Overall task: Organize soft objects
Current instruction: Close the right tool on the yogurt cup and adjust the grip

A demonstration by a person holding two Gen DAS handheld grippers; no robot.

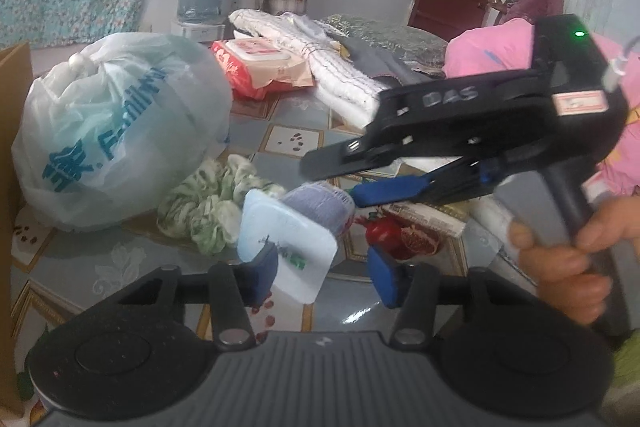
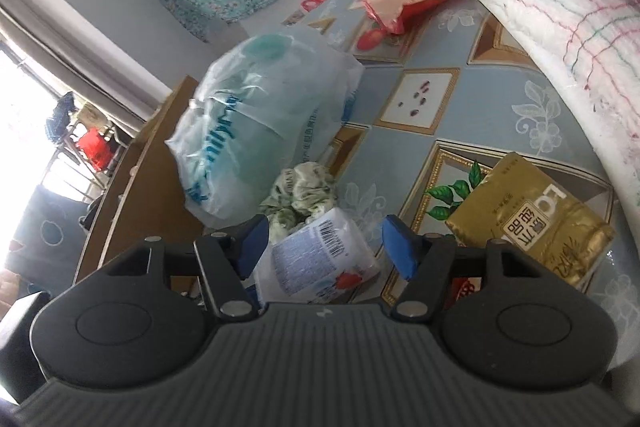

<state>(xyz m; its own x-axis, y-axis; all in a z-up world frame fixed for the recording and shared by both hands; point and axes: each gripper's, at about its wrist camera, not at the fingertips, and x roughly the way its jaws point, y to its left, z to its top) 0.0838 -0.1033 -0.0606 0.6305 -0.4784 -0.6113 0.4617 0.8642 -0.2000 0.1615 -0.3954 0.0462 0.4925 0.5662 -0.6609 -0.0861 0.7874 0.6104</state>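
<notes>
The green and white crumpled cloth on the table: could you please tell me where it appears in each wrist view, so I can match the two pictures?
Left wrist view: the green and white cloth lies left of centre, just right of the big plastic bag.
Right wrist view: it sits at centre, just above the gripper fingers.
Shared landmark: the plastic bag with blue lettering, touching the cloth's left side in both views.

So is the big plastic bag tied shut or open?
Tied shut. The plastic bag has a twisted knot at its top, and its sides bulge around what's inside.
</notes>
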